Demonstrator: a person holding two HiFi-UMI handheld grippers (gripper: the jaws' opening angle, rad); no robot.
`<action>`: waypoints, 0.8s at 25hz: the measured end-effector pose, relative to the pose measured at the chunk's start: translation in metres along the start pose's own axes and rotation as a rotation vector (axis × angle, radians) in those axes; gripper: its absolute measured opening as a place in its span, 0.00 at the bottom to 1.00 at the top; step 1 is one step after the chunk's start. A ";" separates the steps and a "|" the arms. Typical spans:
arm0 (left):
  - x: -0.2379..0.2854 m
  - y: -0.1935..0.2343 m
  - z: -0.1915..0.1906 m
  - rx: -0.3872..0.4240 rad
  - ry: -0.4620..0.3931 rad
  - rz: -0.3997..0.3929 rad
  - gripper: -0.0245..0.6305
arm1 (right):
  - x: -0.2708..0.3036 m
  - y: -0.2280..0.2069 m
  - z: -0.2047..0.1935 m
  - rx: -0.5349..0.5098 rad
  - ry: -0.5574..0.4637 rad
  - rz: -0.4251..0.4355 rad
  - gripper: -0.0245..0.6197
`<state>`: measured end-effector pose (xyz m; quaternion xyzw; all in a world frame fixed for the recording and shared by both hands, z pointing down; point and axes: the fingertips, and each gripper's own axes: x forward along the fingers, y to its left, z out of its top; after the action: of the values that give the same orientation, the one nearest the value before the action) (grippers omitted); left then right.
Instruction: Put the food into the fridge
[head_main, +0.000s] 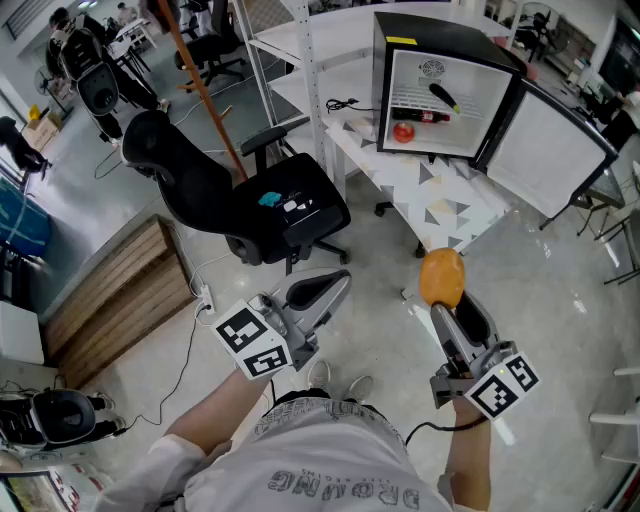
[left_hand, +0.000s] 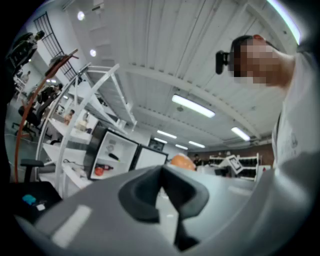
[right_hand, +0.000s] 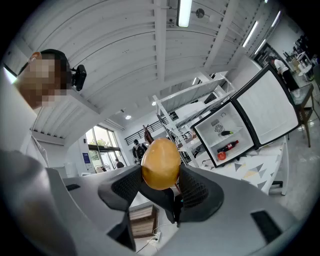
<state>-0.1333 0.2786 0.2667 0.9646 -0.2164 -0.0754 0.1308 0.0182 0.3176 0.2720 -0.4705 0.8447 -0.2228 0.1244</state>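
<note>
— Where does the mini fridge stand?
— The black mini fridge (head_main: 440, 38) sits on the white surface (head_main: 455, 205), its door (head_main: 545, 150) swung wide open.
— And the grippers?
— Both are well apart from it, above the floor. The right gripper (head_main: 447, 303) has its jaws clamped on a round orange-yellow food item (head_main: 441, 277). The left gripper (head_main: 335, 282) has its jaws pressed together, empty.
— Anything inside?
— A cola bottle (head_main: 430, 117) and a red round fruit (head_main: 403, 132).
</note>
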 end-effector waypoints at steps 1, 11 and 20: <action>0.002 0.000 0.001 0.001 0.001 -0.002 0.05 | 0.001 -0.001 0.001 0.000 0.001 0.000 0.40; 0.013 -0.001 -0.002 0.005 0.011 -0.007 0.05 | -0.001 -0.011 0.008 0.013 -0.017 0.000 0.40; 0.027 -0.008 -0.004 0.011 0.009 0.000 0.05 | -0.010 -0.023 0.014 0.027 -0.020 0.007 0.40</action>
<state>-0.1053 0.2751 0.2657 0.9656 -0.2163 -0.0698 0.1265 0.0467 0.3120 0.2713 -0.4681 0.8420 -0.2289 0.1398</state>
